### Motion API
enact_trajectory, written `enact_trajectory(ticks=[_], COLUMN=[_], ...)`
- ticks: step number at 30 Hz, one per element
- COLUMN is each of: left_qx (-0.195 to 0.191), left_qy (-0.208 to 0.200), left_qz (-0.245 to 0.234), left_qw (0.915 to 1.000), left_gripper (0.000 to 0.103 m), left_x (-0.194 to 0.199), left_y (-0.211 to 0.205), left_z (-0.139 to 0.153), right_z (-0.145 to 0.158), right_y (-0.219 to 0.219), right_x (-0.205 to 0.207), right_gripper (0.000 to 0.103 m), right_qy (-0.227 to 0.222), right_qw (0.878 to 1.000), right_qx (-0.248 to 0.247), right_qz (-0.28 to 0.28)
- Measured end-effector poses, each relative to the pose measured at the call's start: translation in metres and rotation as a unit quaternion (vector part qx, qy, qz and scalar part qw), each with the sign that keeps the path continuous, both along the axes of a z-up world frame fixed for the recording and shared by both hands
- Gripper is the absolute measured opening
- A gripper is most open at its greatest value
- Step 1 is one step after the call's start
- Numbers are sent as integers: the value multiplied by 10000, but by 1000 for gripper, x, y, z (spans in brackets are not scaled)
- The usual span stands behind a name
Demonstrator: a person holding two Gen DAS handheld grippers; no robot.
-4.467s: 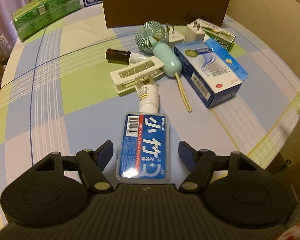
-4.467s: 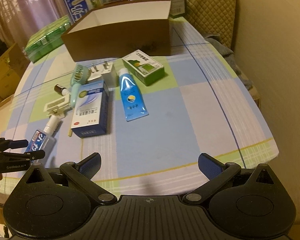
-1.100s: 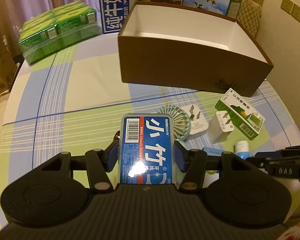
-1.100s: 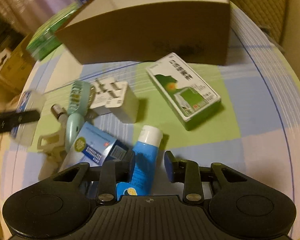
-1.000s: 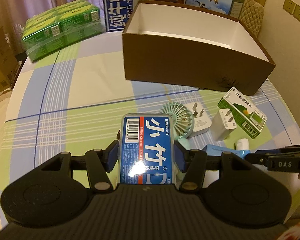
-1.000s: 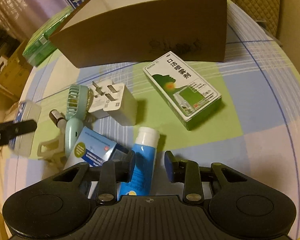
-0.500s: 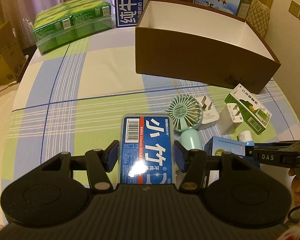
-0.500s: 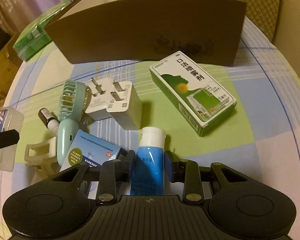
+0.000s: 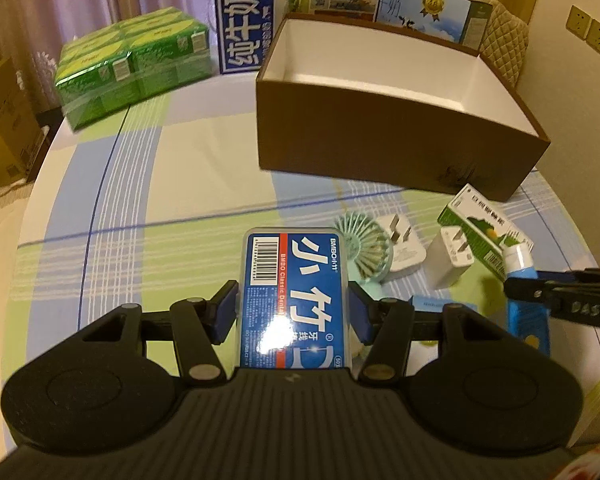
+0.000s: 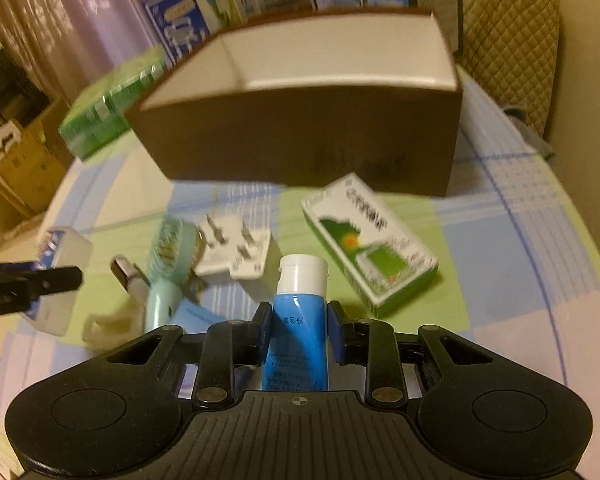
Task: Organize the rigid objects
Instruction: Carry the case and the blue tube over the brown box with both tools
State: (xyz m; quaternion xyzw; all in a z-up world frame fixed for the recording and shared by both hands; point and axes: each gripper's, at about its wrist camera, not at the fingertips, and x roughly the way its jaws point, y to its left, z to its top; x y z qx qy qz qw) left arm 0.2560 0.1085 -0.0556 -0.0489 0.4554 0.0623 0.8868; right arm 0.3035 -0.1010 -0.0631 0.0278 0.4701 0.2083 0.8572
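The left hand-held gripper pinches a floss case and the right hand-held gripper pinches a blue tube, both held above the surface before the brown box.

- The right gripper clamps a blue tube, white cap forward.
- Ahead sits an open brown box.
- Green carton right of the cap, white plugs left, on the checked cloth.
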Motion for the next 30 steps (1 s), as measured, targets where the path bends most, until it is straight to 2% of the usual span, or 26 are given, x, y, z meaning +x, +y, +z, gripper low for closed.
enact_trajectory(ticks=[11, 21, 30], left_qx=[111, 276, 363], left_qy=[-445, -894, -862], left_qz=[-333, -587, -571], left_qw=[9984, 9939, 9940], left_gripper=[53, 53, 53], left_x=[48, 125, 190], left_y=[-8, -16, -12], left_z=[31, 65, 71], right_z=[57, 107, 113], right_y=[-3, 6, 6], right_x=[35, 107, 177], right_gripper=[26, 26, 26], right_qy=[-611, -1270, -1615], right_qw=[9972, 9894, 9843], right_qx=[422, 649, 480], right_qz=[-120, -267, -519])
